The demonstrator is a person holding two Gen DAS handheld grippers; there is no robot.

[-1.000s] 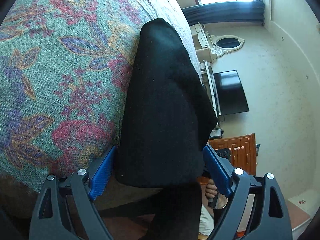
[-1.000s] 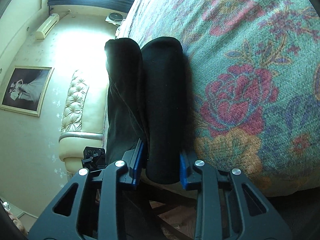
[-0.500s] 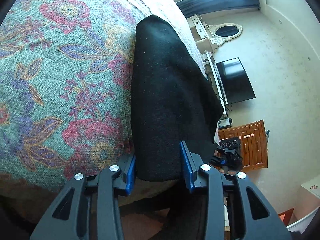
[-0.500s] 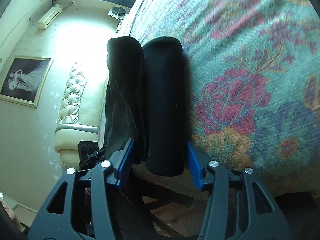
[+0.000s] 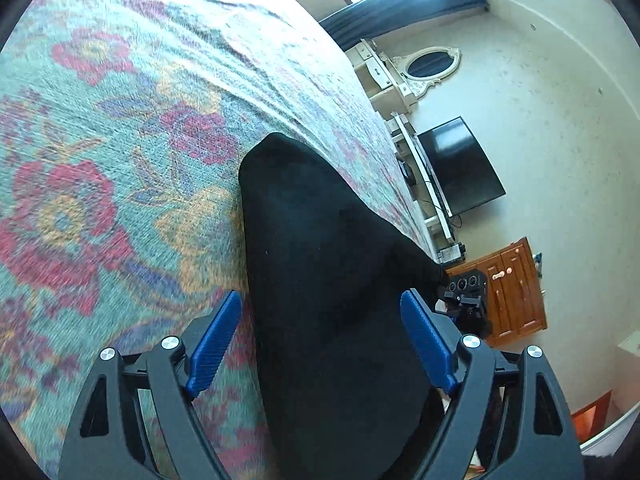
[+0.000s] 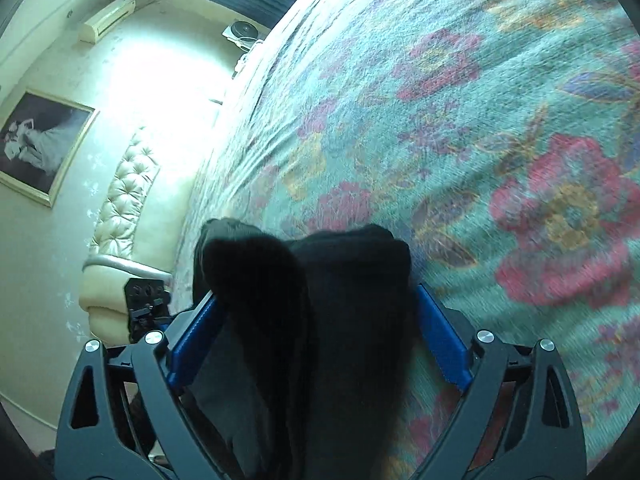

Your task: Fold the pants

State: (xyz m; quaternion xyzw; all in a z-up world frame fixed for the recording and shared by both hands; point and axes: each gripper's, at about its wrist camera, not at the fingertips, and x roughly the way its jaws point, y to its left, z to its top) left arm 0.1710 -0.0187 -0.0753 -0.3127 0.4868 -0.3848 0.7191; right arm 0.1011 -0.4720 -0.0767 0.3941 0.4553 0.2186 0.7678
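Both grippers' jaws just opened, seemingly clear of black pants [image 5: 320, 280].

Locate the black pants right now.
In both wrist views the pants lie on the floral bedspread at its near edge, running up between the open fingers of the left gripper and right gripper.

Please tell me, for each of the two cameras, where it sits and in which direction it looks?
Left wrist: sits on the left hand-held gripper, looks forward and down over black fabric pants on the floral green bedspread; its open blue pads show.
Right wrist: sits on the right hand-held gripper, looks along the same pants; open blue pads show.
Shared: pants, bedspread, each other's gripper.
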